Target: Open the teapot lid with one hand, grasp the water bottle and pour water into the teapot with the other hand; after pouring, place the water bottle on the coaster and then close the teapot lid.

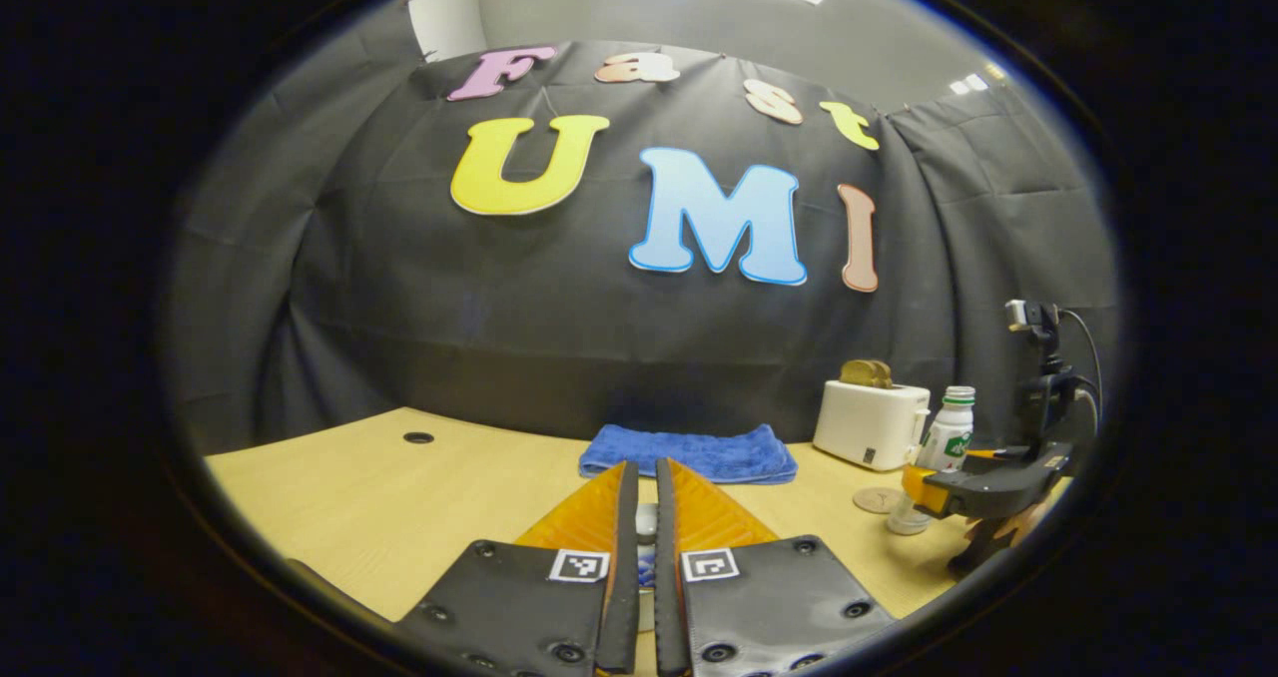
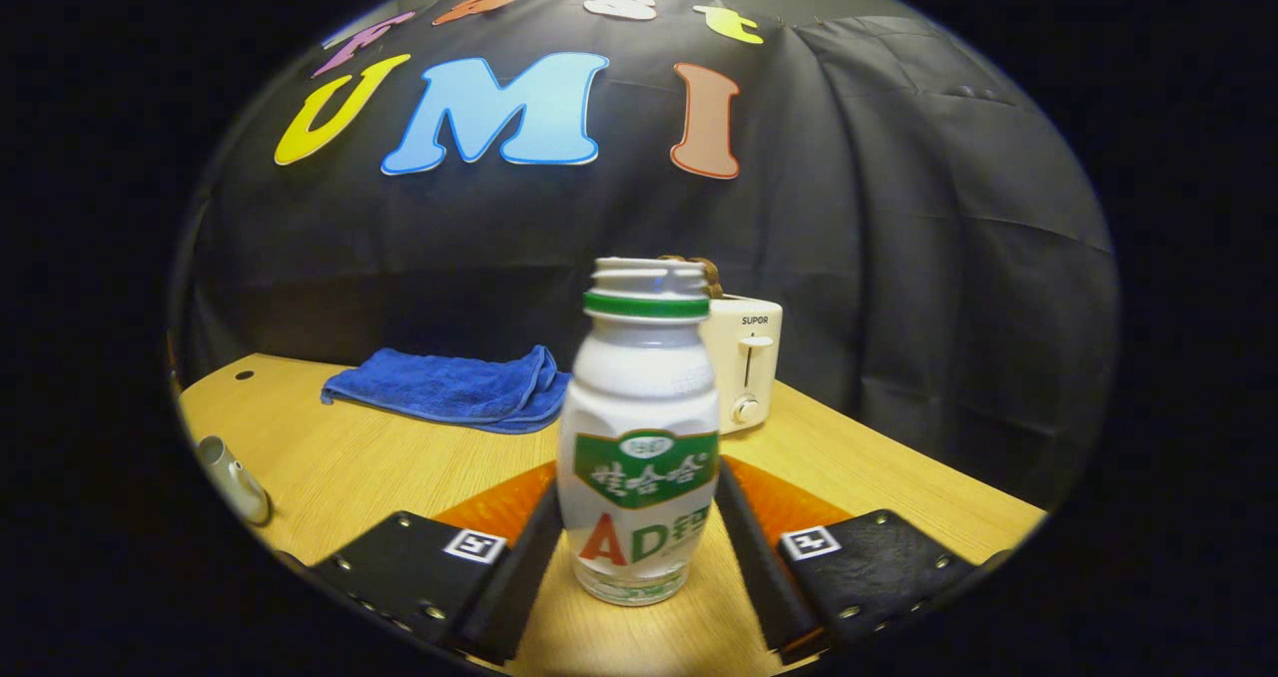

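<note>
The wooden table (image 2: 399,467) is the broadest thing here, pale and smooth with a fine straight grain and one small dark round hole (image 1: 418,437) near its far left edge. Toward the back lies a blue towel (image 1: 689,452), soft, nubbly and loosely folded. Beside it stands a cream toaster (image 1: 869,422), a glossy box with rounded corners and brown toast showing at its top.

The right gripper (image 2: 639,517) has its jaws spread wide to either side of the water bottle (image 2: 639,437), just beside its walls; whether both fingers press on it cannot be told. The bottle stands upright on the table, white plastic, waisted, uncapped, with a green ring below its threaded neck.

The left gripper (image 1: 646,527) has its jaws drawn almost together on a small pale rounded knob (image 1: 646,520), with blue-and-white ware glimpsed below; how firmly they pinch it cannot be told.

A curved pale spout (image 2: 232,477) shows at the left rim of the right gripper view. A thin round coaster (image 1: 877,499) lies flat in front of the toaster, near the bottle.
</note>
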Demonstrator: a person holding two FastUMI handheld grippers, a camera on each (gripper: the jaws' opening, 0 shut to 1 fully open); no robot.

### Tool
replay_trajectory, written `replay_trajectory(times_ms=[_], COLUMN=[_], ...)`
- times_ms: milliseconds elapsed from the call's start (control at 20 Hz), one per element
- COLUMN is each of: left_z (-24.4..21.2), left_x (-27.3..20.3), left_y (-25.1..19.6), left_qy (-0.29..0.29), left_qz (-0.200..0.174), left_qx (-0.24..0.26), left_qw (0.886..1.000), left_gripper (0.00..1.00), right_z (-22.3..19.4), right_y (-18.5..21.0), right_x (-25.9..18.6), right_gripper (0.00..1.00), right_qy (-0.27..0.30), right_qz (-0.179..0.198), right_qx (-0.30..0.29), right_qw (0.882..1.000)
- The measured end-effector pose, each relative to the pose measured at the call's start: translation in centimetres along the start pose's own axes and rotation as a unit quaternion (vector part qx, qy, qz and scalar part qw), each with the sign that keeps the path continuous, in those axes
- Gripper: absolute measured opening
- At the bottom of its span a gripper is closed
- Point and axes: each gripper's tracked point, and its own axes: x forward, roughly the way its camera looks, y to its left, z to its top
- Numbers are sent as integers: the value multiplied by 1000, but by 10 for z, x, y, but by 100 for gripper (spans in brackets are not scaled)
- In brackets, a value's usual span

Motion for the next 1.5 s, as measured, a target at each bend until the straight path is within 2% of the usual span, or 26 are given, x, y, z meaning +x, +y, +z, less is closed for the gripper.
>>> replay_trajectory(times_ms=[50, 100, 150, 200, 350, 400, 450, 500, 550, 750, 1000, 1050, 1100, 1200, 1250, 1300, 1500], left_z=[0, -1, 1, 3, 15, 20, 24, 25, 28, 36, 17, 14, 8, -3, -6, -7, -19], left_x=[0, -1, -3, -5, -24, -34, -45, -56, -64, -114, -169, -174, -176, -182, -186, -188, -188], left_y=[-3, -4, -6, -7, -16, -16, -16, -19, -25, -31, -26, -24, -26, -29, -27, -23, -9], left_qy=[-1, -1, -2, -4, -15, -24, -30, -32, -31, -31, -35, -34, -28, -11, -8, -6, 9], left_qz=[-3, -5, -7, -9, -25, -26, -29, -35, -48, -69, -69, -68, -72, -84, -85, -85, -77], left_qx=[3, 4, 5, 3, -11, -10, -8, -8, -9, 10, 43, 45, 42, 27, 22, 16, -5], left_qw=[1000, 1000, 1000, 1000, 1000, 999, 999, 999, 998, 997, 996, 996, 996, 996, 996, 996, 997], left_gripper=[13, 17, 13, 17, 17, 17, 12, 12, 17, 17, 17, 12, 17, 13, 17, 17, 17], right_z=[3, 2, 3, 4, 16, 19, 20, 20, 19, 16, 16, 16, 16, 19, 21, 23, 22], right_y=[1, 2, 2, 3, 11, 14, 16, 21, 26, 44, 85, 94, 101, 119, 126, 133, 165], right_x=[-3, 0, 0, -2, -17, -22, -27, -32, -35, -45, -57, -59, -61, -67, -70, -69, -64], right_gripper=[75, 74, 73, 73, 73, 73, 73, 73, 73, 73, 73, 70, 73, 73, 73, 73, 74], right_qy=[-1, -3, -3, -5, -20, -25, -27, -25, -23, -19, -50, -56, -60, -66, -74, -80, -99], right_qz=[3, 7, 10, 15, 35, 38, 42, 50, 55, 61, 76, 78, 82, 89, 89, 90, 94], right_qx=[-7, -19, -29, -37, -74, -96, -113, -129, -143, -203, -295, -311, -324, -346, -358, -371, -443], right_qw=[1000, 1000, 1000, 999, 996, 994, 992, 990, 988, 977, 951, 945, 941, 932, 927, 921, 886])
